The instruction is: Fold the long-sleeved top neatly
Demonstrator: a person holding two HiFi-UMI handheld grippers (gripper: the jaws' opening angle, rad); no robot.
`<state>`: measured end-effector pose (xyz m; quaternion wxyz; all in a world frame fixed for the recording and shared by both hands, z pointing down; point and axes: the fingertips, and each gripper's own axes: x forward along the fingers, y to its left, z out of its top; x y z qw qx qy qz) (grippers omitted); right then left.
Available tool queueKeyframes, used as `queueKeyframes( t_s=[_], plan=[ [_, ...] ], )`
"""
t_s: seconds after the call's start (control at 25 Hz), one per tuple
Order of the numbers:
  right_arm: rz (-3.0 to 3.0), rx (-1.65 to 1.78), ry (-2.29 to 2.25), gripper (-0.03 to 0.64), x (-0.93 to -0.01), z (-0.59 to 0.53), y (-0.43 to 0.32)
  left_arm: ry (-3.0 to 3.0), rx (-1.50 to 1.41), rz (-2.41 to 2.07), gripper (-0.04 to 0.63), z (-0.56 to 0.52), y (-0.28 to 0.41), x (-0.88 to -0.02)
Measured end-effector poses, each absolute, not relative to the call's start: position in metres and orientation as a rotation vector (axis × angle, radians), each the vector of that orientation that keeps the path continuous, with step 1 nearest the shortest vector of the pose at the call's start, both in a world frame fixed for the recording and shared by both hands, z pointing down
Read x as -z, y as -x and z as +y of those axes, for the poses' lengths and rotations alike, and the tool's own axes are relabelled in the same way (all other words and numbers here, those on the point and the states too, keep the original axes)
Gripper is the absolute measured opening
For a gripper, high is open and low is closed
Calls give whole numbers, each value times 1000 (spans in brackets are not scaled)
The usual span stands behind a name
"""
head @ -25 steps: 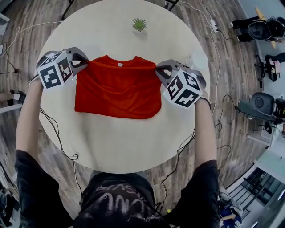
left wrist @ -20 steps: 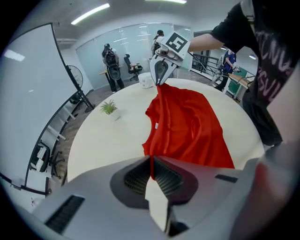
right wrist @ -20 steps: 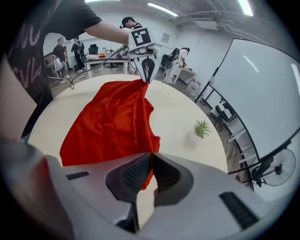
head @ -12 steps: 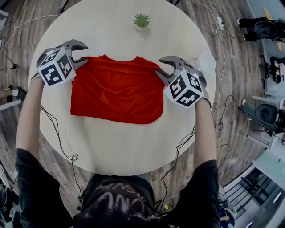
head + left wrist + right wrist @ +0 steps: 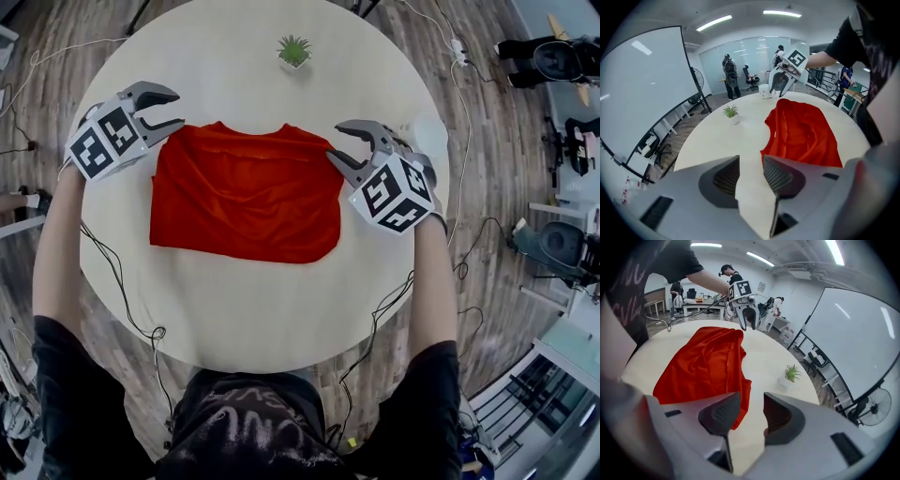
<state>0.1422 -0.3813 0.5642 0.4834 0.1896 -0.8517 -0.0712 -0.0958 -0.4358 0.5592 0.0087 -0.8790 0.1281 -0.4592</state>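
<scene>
The red long-sleeved top (image 5: 246,192) lies folded into a rough rectangle in the middle of the round table (image 5: 234,300), collar toward the far side. My left gripper (image 5: 172,108) hovers just off the top's far left corner. Its jaws have just been opening and nothing is between them. My right gripper (image 5: 343,142) stands at the far right corner, its jaws likewise just opened and empty. In the left gripper view the top (image 5: 801,131) lies beyond the open gripper (image 5: 751,173). In the right gripper view the cloth's edge (image 5: 703,366) reaches up to the gripper (image 5: 747,416), untouched by the pads.
A small potted plant (image 5: 293,50) stands at the far edge of the table. A white cup (image 5: 427,131) sits by my right gripper. Cables hang over the table's near left and right edges. Chairs and people are farther off in the room.
Both grippers were shut on the top's far corners, then opened and let go. The left one drew away to the left, the right one slightly right. The top settled flat.
</scene>
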Motion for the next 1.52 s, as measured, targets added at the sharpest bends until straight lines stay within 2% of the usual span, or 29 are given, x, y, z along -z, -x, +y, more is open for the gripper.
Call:
queueKeyframes(
  t_s=[0.16, 0.36, 0.64, 0.84, 1.08, 1.2, 1.28, 1.32, 1.36, 1.52],
  plan=[
    [-2083, 209, -442, 159, -559, -373, -137, 2863, 1383, 438, 141, -437, 97, -550],
    [-2114, 175, -347, 155, -558, -350, -126, 2708, 1515, 84, 132, -393, 90, -564],
    [-2023, 70, -54, 175, -595, -298, -112, 2607, 1691, -337, 132, -328, 79, -595],
    [-1977, 95, -25, 181, -607, -299, -111, 2501, 1690, -331, 167, -330, 72, -606],
    [-1958, 55, -9, 176, -613, -302, -117, 2451, 1728, -355, 176, -337, 71, -610],
    [-1946, 46, -5, 156, -618, -302, -117, 2388, 1805, -401, 163, -331, 79, -626],
    [-1952, 61, -29, 104, -616, -305, -117, 2418, 1779, -351, 89, -335, 78, -623],
    [-1962, 70, -50, 49, -613, -308, -118, 2432, 1764, -324, 28, -339, 78, -619],
    [-1974, 73, -72, 14, -610, -312, -119, 2440, 1758, -308, 25, -342, 80, -615],
    [-1990, 58, -98, 11, -603, -319, -122, 2451, 1742, -308, 21, -348, 82, -608]
  ],
)
